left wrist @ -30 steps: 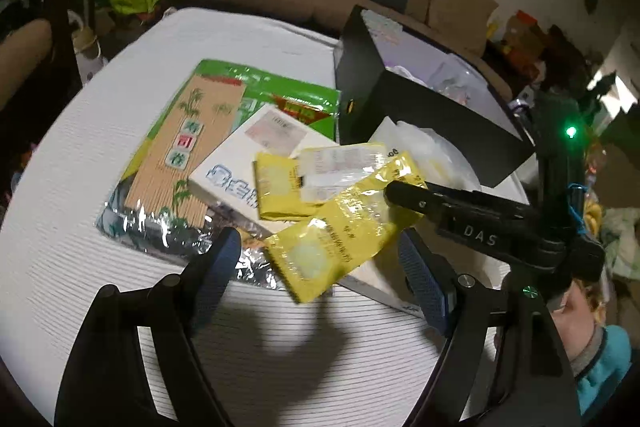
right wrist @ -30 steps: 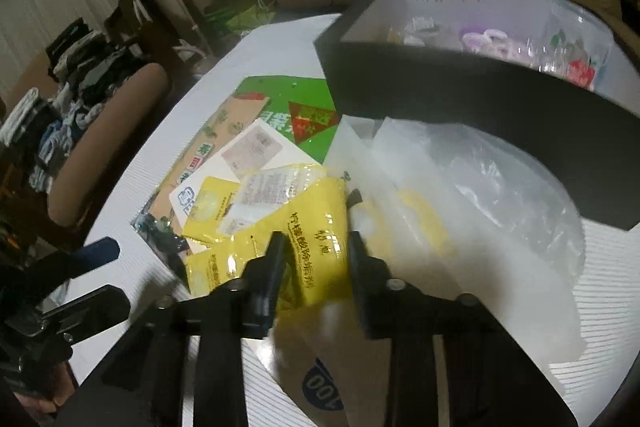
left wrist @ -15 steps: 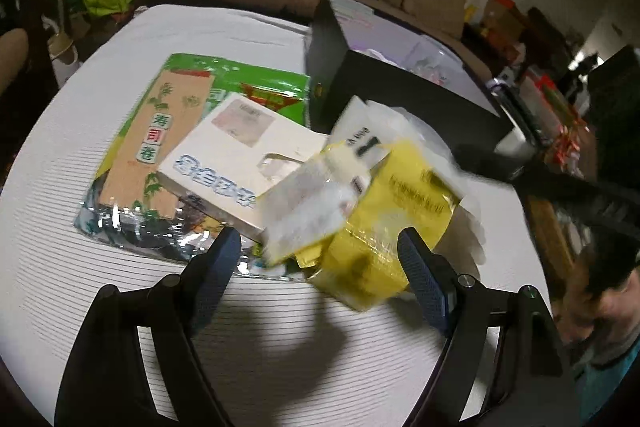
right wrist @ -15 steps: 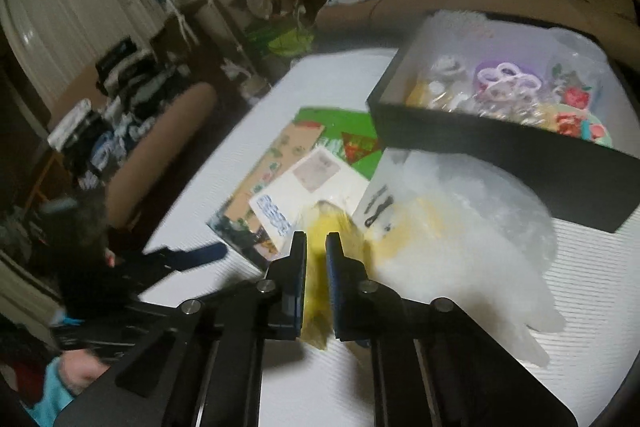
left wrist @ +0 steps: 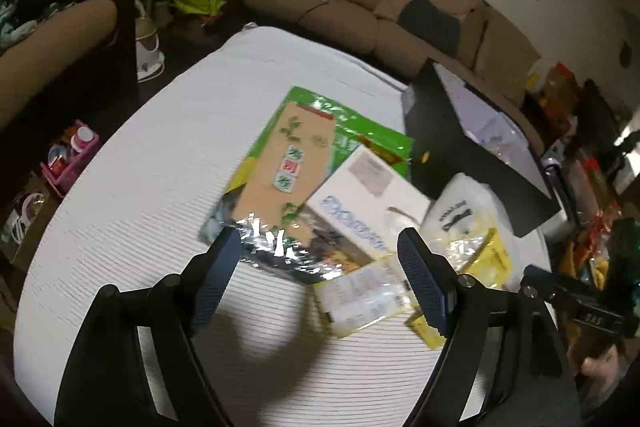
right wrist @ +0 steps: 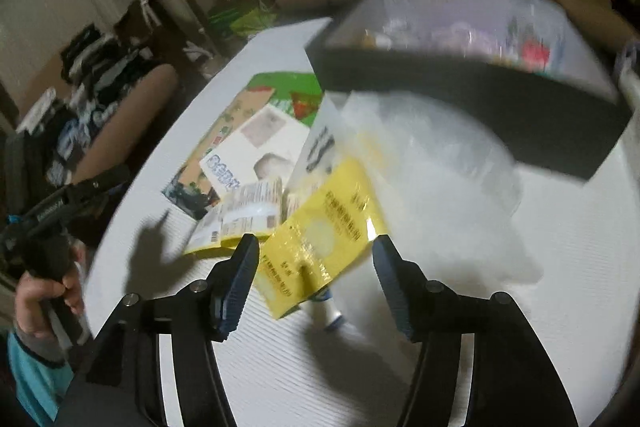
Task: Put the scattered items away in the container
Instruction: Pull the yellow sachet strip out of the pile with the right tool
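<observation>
The right gripper (right wrist: 314, 261) is opening its fingers; a glossy yellow sachet (right wrist: 324, 235) with dark print, too blurred to read, lies between them, unpinched, on a clear plastic bag (right wrist: 432, 163). Beyond the fingertips sits the black container (right wrist: 472, 95). The left gripper (left wrist: 320, 259) stands wide and empty above the tabletop (left wrist: 160, 155), a white box (left wrist: 360, 203) with blue lettering just past its fingers.

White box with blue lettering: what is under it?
The white box lies on a green sushi-mat packet, whose bamboo-print card and foil edge stick out on the table. How far the packet runs beneath the box is hidden.
</observation>
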